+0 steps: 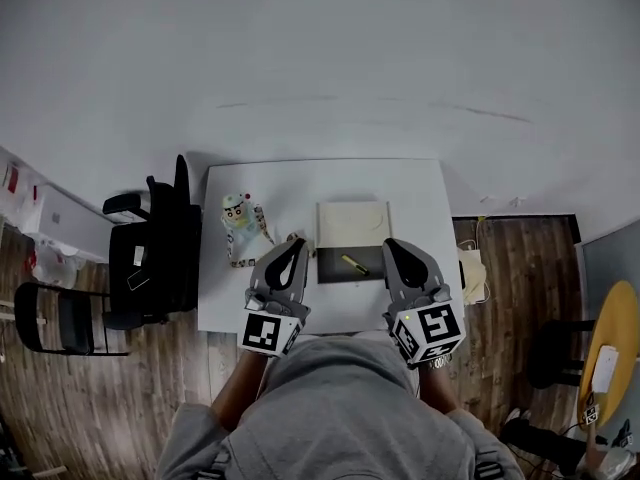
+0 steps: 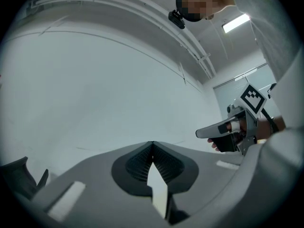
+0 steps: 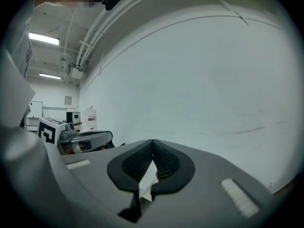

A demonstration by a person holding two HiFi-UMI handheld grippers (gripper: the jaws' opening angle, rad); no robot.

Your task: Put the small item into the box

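Observation:
On the white table [image 1: 300, 183] lies an open box with a cream lid [image 1: 352, 224] folded back and a dark base [image 1: 335, 266]. A small yellow item [image 1: 354, 264] rests on the dark base. My left gripper [image 1: 296, 245] is shut just left of the box, with nothing between its jaws. My right gripper [image 1: 391, 245] is shut at the box's right edge, also holding nothing. Both gripper views look up at a white wall, over closed jaws: left gripper [image 2: 152, 145], right gripper [image 3: 153, 142]. Each view catches the other gripper at its side: right gripper [image 2: 223, 129], left gripper [image 3: 88, 137].
A printed cartoon-figure pouch [image 1: 243, 228] lies on the table left of the box. A black chair [image 1: 150, 258] with items on it stands against the table's left side. A bag [image 1: 472, 273] hangs at the table's right edge. Wooden floor surrounds the table.

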